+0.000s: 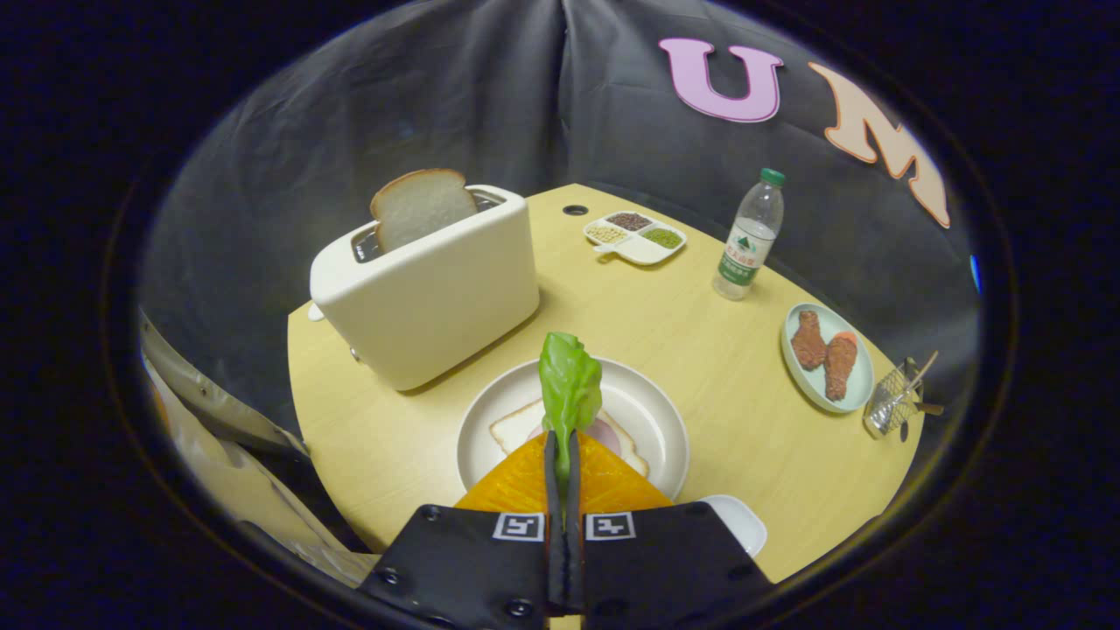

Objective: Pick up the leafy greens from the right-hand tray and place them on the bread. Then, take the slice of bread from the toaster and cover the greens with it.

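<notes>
Standing by the bench (752, 411), I start at the left with the toaster (429, 293), which sits on the round top with a slice of bread (420, 206) poking up out of one slot, tilted a little. That slice looks light and fairly stiff, with a crumbly edge; I would take it by the exposed upper part, pinched gently across its faces so it does not dent.

Just ahead of the toaster is a plate (652, 420) carrying another bread slice (516, 424) with something pinkish on it. Over this plate hangs the claw (561, 455), its fingers pressed close on the lower end of the leafy greens (570, 385), which stand up between them. The leaf seems thin, limp and nearly weightless, so a grip low on the stalk end suits it, and it may cling to a finger on release.

Further right, beyond the plate, are a divided dish of grains (637, 237) and a water bottle (747, 236). Nearer the bench's right edge lie a tray (853, 381) holding two brown meat pieces and, just beside it, a small wire basket (892, 401).
</notes>
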Motion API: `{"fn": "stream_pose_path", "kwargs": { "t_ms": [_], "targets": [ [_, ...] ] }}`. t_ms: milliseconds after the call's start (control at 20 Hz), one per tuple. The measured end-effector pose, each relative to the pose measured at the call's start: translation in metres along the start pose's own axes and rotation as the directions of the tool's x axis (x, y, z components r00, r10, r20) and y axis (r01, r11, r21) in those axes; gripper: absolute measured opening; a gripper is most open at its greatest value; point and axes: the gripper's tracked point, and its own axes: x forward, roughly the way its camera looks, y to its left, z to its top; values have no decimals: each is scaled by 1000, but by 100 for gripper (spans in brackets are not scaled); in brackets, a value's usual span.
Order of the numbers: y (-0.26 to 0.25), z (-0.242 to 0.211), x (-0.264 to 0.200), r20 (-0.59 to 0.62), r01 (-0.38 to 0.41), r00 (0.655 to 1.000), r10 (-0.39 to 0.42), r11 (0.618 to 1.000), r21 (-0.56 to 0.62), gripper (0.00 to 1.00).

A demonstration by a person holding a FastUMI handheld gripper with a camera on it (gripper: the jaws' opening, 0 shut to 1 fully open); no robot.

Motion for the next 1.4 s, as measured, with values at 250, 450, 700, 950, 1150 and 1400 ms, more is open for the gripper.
{"fn": "stream_pose_path", "kwargs": {
  "t_ms": [250, 450, 700, 950, 1150, 1400],
  "targets": [
    [26, 8, 15, -8, -53, 999, 53, 999, -11, 4],
    [33, 2, 30, -43, -61, 997, 59, 998, -31, 3],
    [19, -8, 43, -83, -31, 996, 27, 998, -55, 10],
    [0, -17, 47, -105, 25, 994, -33, 997, -75, 24],
    [-2, -17, 45, -103, 27, 994, -35, 996, -79, 47],
    [-2, -14, 43, -95, 22, 995, -28, 998, -63, 76]
  ]
}}
